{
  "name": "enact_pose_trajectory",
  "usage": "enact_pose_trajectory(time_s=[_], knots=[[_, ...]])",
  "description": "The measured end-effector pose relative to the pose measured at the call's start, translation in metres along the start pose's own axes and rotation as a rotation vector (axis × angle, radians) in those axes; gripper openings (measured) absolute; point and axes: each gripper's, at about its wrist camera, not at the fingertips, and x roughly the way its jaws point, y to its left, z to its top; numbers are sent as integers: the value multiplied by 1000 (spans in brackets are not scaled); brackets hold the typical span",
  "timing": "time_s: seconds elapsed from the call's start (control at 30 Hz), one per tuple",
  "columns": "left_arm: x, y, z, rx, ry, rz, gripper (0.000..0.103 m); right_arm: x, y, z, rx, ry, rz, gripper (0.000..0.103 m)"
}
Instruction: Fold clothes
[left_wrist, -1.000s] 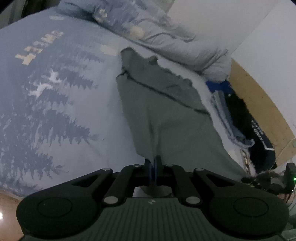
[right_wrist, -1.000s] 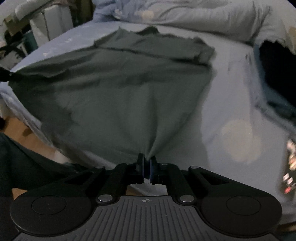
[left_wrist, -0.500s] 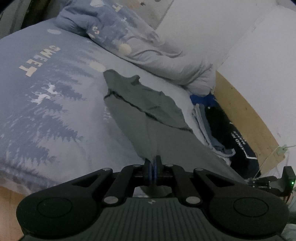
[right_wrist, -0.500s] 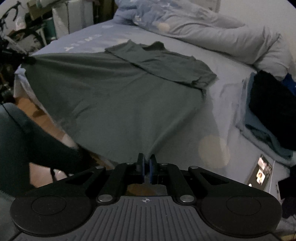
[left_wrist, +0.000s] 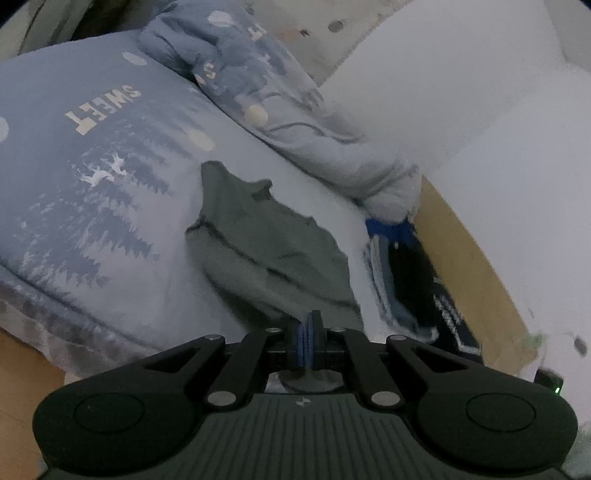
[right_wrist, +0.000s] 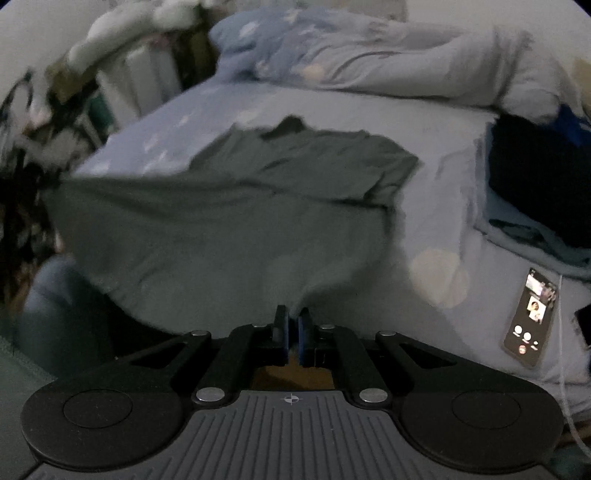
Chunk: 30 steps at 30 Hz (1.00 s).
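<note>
A dark grey-green T-shirt (right_wrist: 229, 206) lies with its collar end on the blue bed (right_wrist: 436, 184) while its hem is lifted off the mattress. My right gripper (right_wrist: 291, 317) is shut on the hem at the near edge. My left gripper (left_wrist: 310, 319) is shut on the shirt's other hem corner, and the T-shirt (left_wrist: 269, 236) stretches away from it toward the pillows. In the right wrist view the shirt's far left corner is pulled taut toward the left, where the other gripper is lost in blur.
A rumpled blue duvet (left_wrist: 280, 107) lies across the head of the bed. Folded dark clothes (right_wrist: 535, 184) are stacked at the right side. A lit phone (right_wrist: 532, 317) rests on the sheet beside them. Cluttered shelves (right_wrist: 122, 81) stand to the left, and wooden floor (left_wrist: 22, 369) shows below.
Both grippers have risen with the hem, lifting the shirt's lower half off the bed. The shirt looks smaller and farther in both views.
</note>
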Motion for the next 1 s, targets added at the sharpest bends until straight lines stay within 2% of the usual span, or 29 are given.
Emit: enact_pose_trajectory(time_s=[0.17, 0.27, 0.47, 0.63, 0.8, 1.0], knots=[[21, -6, 33, -95, -55, -38, 5, 7, -40, 36, 119, -113, 37, 3], [39, -13, 56, -129, -88, -23, 5, 9, -64, 60, 155, -190, 21, 3], [70, -25, 80, -145, -125, 13, 5, 21, -86, 70, 190, -293, -10, 3], [85, -29, 89, -140, -126, 71, 5, 48, -94, 54, 257, -323, 28, 3], [91, -28, 92, -167, -147, 120, 5, 69, -113, 42, 345, -318, 62, 3], [110, -25, 100, -192, -165, 158, 5, 87, -130, 48, 350, -303, 81, 3]])
